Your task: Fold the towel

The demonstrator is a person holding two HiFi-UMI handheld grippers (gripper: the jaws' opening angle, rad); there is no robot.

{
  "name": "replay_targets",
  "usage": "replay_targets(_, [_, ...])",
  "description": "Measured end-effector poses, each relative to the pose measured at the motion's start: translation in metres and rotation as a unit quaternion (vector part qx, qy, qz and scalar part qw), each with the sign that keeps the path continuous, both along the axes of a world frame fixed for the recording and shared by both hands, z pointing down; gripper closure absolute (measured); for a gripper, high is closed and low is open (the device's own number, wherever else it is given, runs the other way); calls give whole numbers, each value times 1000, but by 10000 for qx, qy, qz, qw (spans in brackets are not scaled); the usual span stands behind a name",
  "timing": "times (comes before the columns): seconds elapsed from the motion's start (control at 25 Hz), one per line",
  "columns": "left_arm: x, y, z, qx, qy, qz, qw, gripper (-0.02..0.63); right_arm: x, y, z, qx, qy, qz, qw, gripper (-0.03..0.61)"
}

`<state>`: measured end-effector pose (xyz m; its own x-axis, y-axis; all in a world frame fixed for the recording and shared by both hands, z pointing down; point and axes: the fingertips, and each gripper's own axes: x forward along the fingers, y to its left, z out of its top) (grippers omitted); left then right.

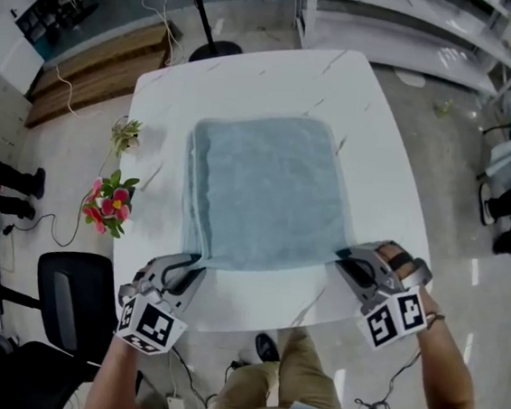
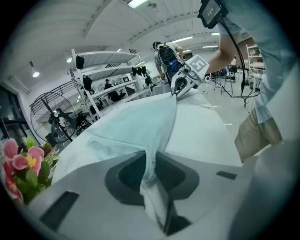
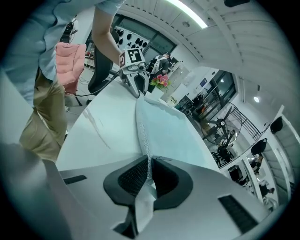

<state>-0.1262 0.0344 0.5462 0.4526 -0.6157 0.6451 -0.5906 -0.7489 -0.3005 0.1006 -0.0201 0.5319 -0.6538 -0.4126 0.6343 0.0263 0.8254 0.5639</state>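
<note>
The white marbled table (image 1: 251, 76) fills the middle of the head view, with bare top around the towel on the far side and along both flanks. The pale blue towel (image 1: 266, 191) lies flat on it as a folded square; its left edge shows doubled layers, and its near edge runs close to the table's near rim, just in front of the person.

A black chair (image 1: 68, 302) stands off the table's near-left corner, and a fan's round base (image 1: 213, 51) sits on the floor beyond the far edge.

The left gripper (image 1: 193, 263) has its jaws pressed onto the towel's near-left corner – cloth is bunched between the pads. The right gripper (image 1: 348, 259) pinches the near-right corner likewise, with a thin fold caught between its jaws.

Pink flowers (image 1: 110, 202) show beside the table's left edge – what they stand in cannot be made out
</note>
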Motion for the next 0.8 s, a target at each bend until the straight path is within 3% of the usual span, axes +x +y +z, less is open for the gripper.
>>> replay_targets(0.4, [7,29,-75,56,658,-396,9970,546,10,34,-59,-384,-669,427,9961,541])
replay_targets(0.6, [-3,1,-123,244,717,-680,9948,546,4,13,-98,-413,-1014,649,9919,541])
replay_targets(0.8, [-11,-48,-152,278,1020,-971,9896,546,-1,-33,-132,-594,-1310,977,9848,541])
